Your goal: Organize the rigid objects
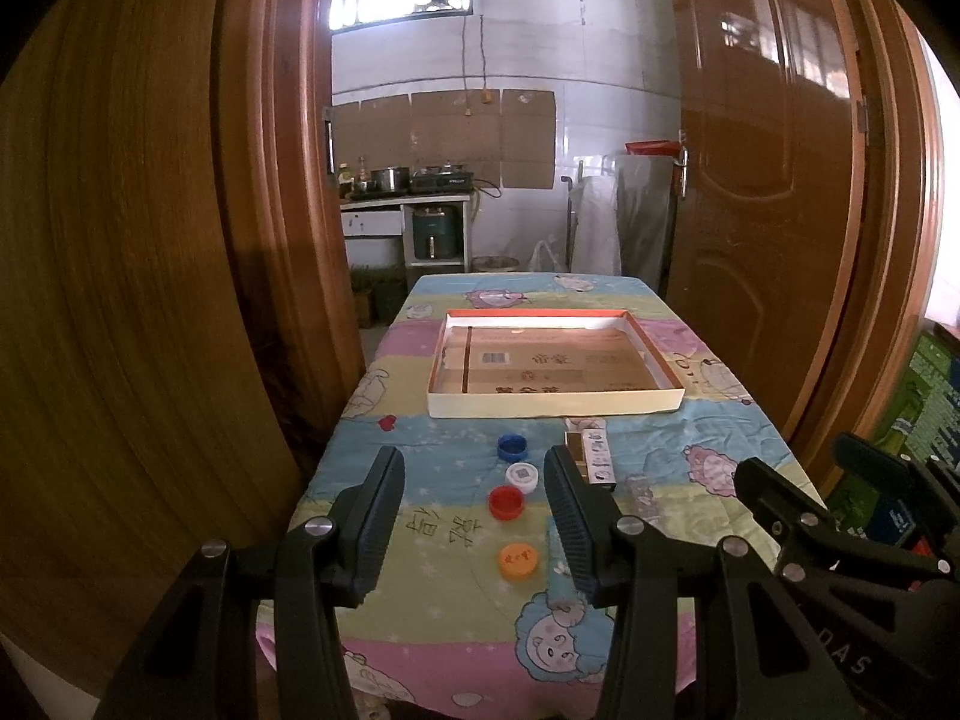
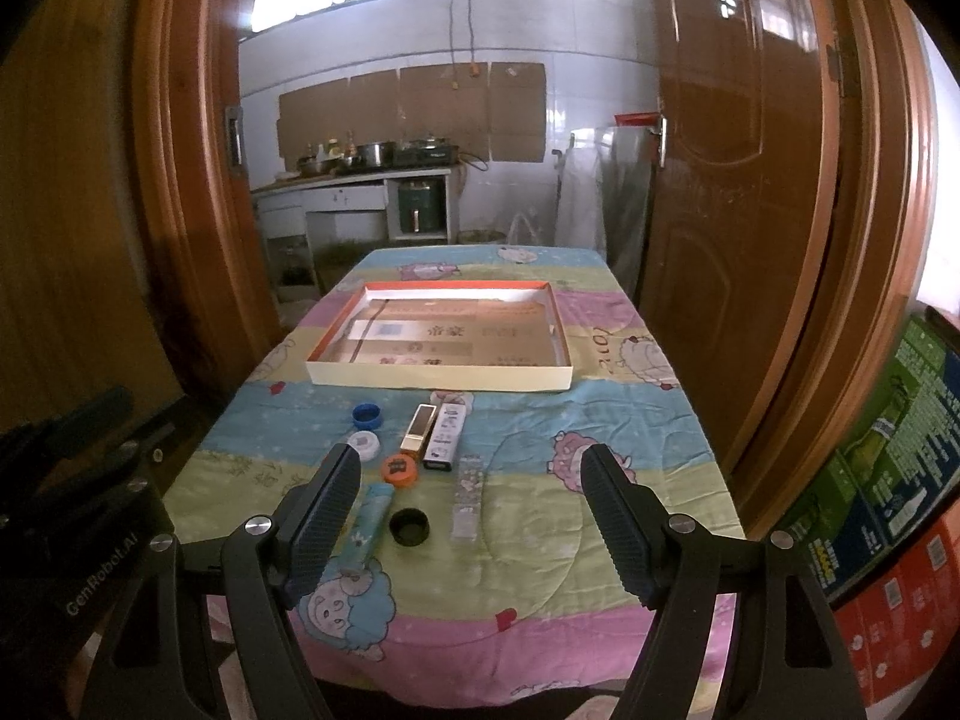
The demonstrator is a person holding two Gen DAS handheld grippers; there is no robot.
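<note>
Nothing is sorted yet: the tray (image 2: 438, 381) beyond both tools sits empty. Your left tool (image 1: 474, 516) and right tool (image 2: 471, 516) gape, released, with the caps (image 1: 519, 477) and small boxes (image 2: 444, 435) loose on the bench (image 2: 630, 480) ahead.

right tool (image 2: 471, 516) hangs over the near end of the tabletop (image 2: 630, 480), jaws wide apart, nothing between the pads. shallow white box lid (image 2: 438, 378), orange rim, lies open side up at mid-table, nothing in it. in front of it a loose cluster: blue cap (image 2: 366, 416), white cap (image 2: 363, 443), orange cap (image 2: 399, 470), black cap (image 2: 408, 526). gold lipstick-like case (image 2: 419, 427) lies right beside a white patterned box (image 2: 444, 437), parallel. clear patterned tube (image 2: 467, 501) nearer, light blue tube (image 2: 367, 525) partly behind the left finger. left tool (image 2: 90, 450) at left edge, blurred. stacked cartons (image 2: 888, 450) at right.
</note>
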